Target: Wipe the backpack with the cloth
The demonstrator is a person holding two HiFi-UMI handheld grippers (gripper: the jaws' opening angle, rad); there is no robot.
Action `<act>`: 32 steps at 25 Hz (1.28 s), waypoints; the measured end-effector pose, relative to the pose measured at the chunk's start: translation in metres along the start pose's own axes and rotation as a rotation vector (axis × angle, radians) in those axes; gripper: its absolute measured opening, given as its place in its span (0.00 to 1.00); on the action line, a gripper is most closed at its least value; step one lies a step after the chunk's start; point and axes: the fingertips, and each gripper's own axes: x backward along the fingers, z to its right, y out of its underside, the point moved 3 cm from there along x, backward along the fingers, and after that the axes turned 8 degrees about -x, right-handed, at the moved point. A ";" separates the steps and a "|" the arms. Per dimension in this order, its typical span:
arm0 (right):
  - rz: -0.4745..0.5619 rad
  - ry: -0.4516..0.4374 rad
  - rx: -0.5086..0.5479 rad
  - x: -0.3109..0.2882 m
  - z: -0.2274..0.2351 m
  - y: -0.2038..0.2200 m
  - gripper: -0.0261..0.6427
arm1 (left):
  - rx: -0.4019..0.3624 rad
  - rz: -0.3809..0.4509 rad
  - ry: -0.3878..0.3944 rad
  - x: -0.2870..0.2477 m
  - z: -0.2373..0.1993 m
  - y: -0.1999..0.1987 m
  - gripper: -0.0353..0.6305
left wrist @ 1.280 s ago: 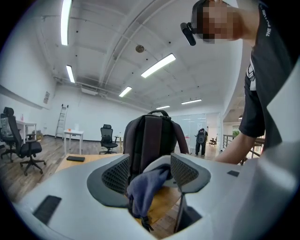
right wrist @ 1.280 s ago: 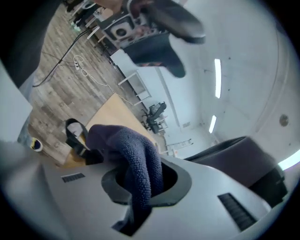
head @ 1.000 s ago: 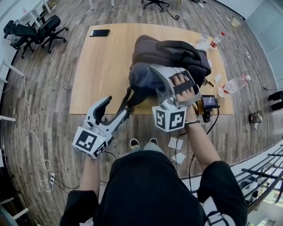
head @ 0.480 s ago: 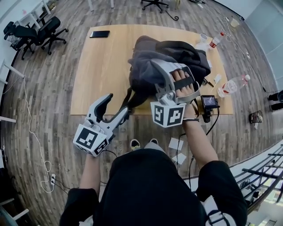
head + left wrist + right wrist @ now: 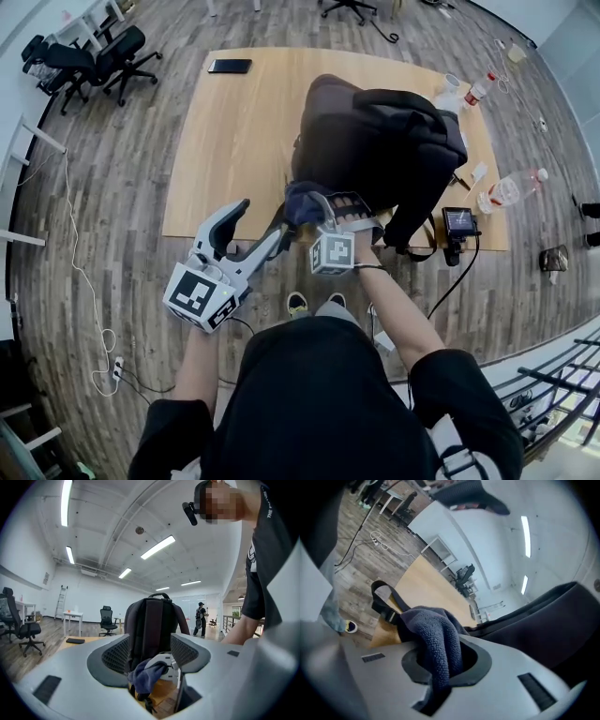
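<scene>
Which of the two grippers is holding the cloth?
The right gripper: its jaws are closed on the dark blue cloth. The left gripper has its jaws wide apart, gripping nothing.

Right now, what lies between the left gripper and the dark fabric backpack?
The right gripper, shut on a dark blue textured cloth; the left gripper view shows it.

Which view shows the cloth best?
The right gripper view: the cloth sits close up, pinched in the jaws of the right gripper. The left gripper view shows it small, in front of the backpack. The head view shows only a bunched corner.
</scene>
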 end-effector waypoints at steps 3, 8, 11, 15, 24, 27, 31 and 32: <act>-0.035 -0.041 -0.037 -0.018 -0.029 0.007 0.09 | 0.001 -0.005 -0.010 0.005 -0.002 0.001 0.48; -0.052 -0.176 -0.063 -0.035 -0.073 -0.001 0.09 | 0.002 -0.016 -0.012 0.009 -0.002 0.005 0.48; -0.055 -0.249 -0.045 -0.037 -0.092 -0.005 0.09 | -0.003 -0.015 -0.005 0.009 0.000 0.005 0.48; -0.006 -0.145 0.073 -0.016 -0.053 -0.023 0.09 | -0.004 -0.009 -0.009 0.008 -0.001 0.001 0.48; 0.113 0.464 0.287 0.132 0.194 -0.076 0.09 | -0.008 0.010 0.019 -0.002 0.000 -0.001 0.48; 0.039 0.542 0.256 0.154 0.251 -0.067 0.09 | -0.009 0.015 0.031 -0.006 0.001 -0.003 0.48; -0.002 0.540 0.282 0.148 0.260 -0.060 0.09 | -0.009 0.022 0.038 -0.008 0.003 -0.004 0.48; 0.005 0.553 0.305 0.146 0.252 -0.062 0.09 | -0.008 0.023 0.037 -0.008 0.003 -0.005 0.48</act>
